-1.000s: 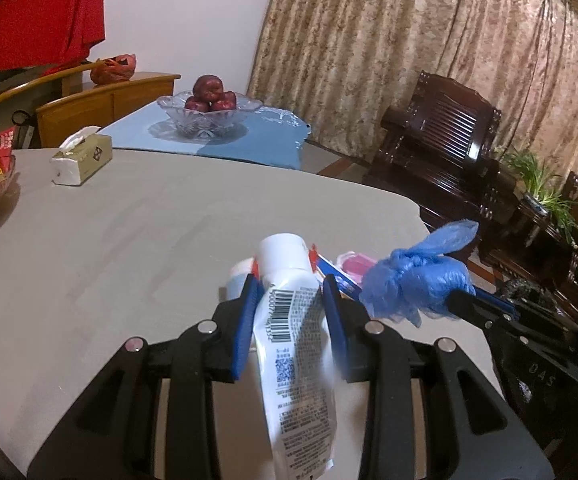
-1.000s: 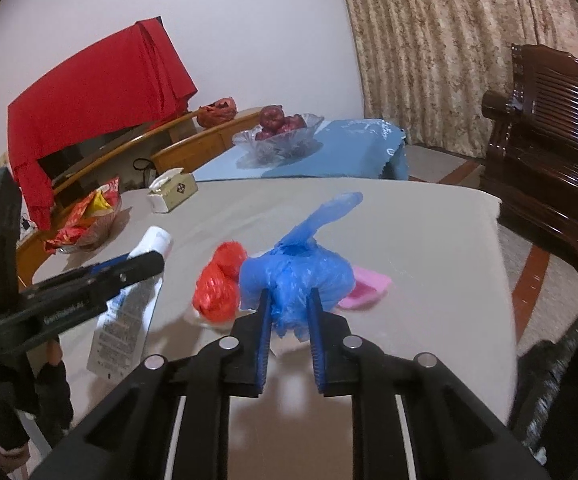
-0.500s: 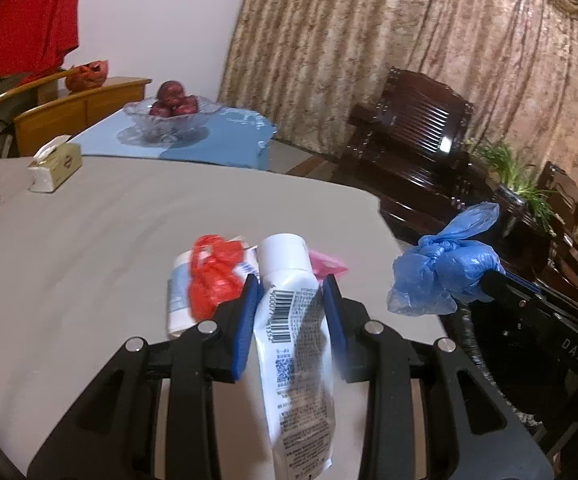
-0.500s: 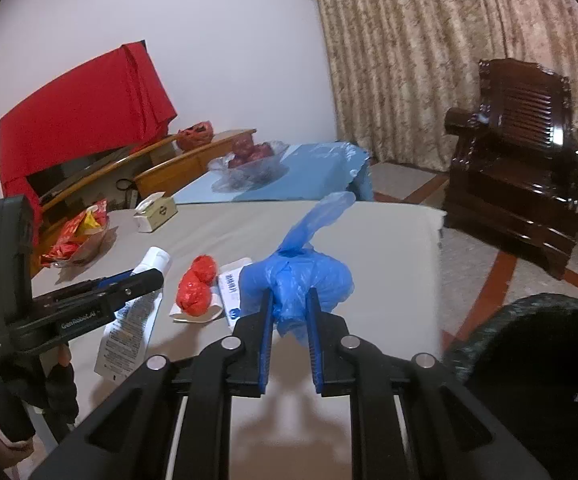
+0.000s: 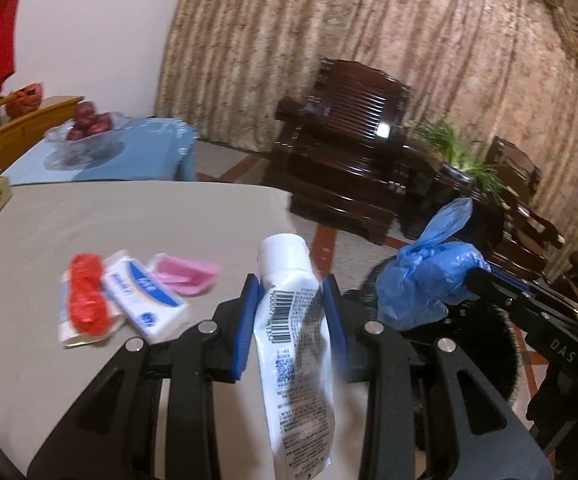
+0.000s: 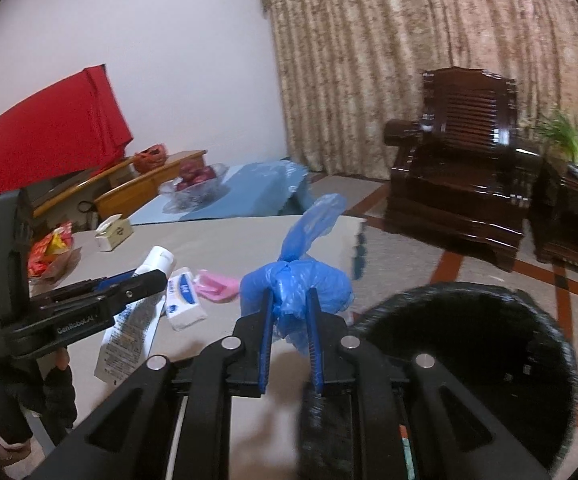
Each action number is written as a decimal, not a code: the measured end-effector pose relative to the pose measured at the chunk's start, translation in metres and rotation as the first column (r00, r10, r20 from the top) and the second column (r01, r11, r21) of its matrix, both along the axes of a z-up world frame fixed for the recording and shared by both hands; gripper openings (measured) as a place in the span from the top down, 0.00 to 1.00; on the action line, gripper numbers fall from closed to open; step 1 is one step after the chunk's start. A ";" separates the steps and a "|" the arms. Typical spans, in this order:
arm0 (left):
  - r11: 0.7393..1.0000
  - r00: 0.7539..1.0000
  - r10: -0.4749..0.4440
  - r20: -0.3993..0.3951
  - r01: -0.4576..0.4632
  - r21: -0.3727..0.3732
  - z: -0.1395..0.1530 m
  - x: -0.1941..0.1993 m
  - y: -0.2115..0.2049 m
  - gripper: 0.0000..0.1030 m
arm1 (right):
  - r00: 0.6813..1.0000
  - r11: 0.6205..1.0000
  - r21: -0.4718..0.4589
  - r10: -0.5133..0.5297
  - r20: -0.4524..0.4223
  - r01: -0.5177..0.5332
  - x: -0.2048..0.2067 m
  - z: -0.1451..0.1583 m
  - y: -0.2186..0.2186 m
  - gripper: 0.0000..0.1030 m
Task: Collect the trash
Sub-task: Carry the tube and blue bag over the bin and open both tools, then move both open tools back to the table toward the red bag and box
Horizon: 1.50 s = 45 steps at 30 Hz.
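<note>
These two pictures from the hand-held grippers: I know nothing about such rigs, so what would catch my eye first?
Probably the crumpled blue plastic bag pinched in the right gripper, near the black bin beside the table. Next, the white tube with a barcode, clamped in the left gripper. Behind them on the table lie a red wad, a white-and-blue tissue packet and something pink.
</note>
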<state>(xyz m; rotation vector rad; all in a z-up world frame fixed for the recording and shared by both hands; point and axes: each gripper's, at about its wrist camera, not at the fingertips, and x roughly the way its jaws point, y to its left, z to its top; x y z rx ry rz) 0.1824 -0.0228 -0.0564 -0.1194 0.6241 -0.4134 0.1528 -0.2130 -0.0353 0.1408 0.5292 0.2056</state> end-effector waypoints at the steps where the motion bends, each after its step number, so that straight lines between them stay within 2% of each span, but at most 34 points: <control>1: 1.000 1.000 -0.018 0.003 0.018 -0.001 0.001 0.000 -0.010 0.69 | 1.000 1.000 -0.003 -0.013 0.000 0.013 -0.003 0.000 -0.006 0.85; 11: 0.987 0.987 -0.159 0.006 0.159 -0.009 -0.003 0.001 -0.090 0.69 | 0.989 0.989 -0.033 -0.145 -0.005 0.145 -0.031 0.001 -0.072 0.85; 25: 0.960 0.960 -0.279 -0.021 0.279 -0.019 -0.024 0.008 -0.172 0.69 | 0.972 0.971 -0.043 -0.235 -0.023 0.234 -0.049 -0.011 -0.126 0.85; 29: 0.943 0.942 -0.332 -0.038 0.331 -0.036 -0.030 0.013 -0.196 0.69 | 0.963 0.963 -0.046 -0.266 -0.035 0.264 -0.052 -0.019 -0.139 0.84; 30: 0.938 0.937 -0.347 -0.051 0.345 -0.043 -0.032 0.014 -0.201 0.67 | 0.960 0.960 -0.056 -0.276 -0.043 0.274 -0.052 -0.022 -0.142 0.82; 31: 0.932 0.931 -0.360 -0.063 0.357 -0.055 -0.035 0.016 -0.206 0.57 | 0.958 0.958 -0.063 -0.282 -0.050 0.279 -0.052 -0.023 -0.144 0.81; 32: 0.929 0.927 -0.368 -0.069 0.364 -0.063 -0.037 0.017 -0.209 0.49 | 0.954 0.954 -0.075 -0.295 -0.055 0.291 -0.053 -0.025 -0.147 0.70; 33: 0.928 0.926 -0.370 -0.070 0.366 -0.071 -0.037 0.017 -0.210 0.35 | 0.949 0.949 -0.078 -0.309 -0.056 0.304 -0.055 -0.027 -0.149 0.58; 34: 0.929 0.928 -0.367 -0.066 0.362 -0.075 -0.037 0.017 -0.210 0.31 | 0.947 0.947 -0.076 -0.316 -0.057 0.311 -0.056 -0.028 -0.150 0.53; 36: 0.928 0.927 -0.370 -0.061 0.365 -0.077 -0.037 0.015 -0.210 0.28 | 0.940 0.940 -0.071 -0.338 -0.055 0.334 -0.063 -0.031 -0.154 0.33; 39: 0.938 0.937 -0.345 -0.048 0.343 -0.047 -0.036 0.014 -0.201 0.22 | 0.928 0.928 -0.069 -0.370 -0.044 0.367 -0.071 -0.030 -0.158 0.11; 41: 0.951 0.951 -0.309 -0.030 0.308 -0.014 -0.033 0.011 -0.189 0.16 | 0.924 0.924 -0.063 -0.381 -0.037 0.378 -0.074 -0.030 -0.159 0.06; 45: 0.969 0.971 -0.241 -0.003 0.240 0.053 -0.023 0.009 -0.156 0.12 | 0.929 0.930 -0.047 -0.367 -0.042 0.365 -0.076 -0.027 -0.153 0.06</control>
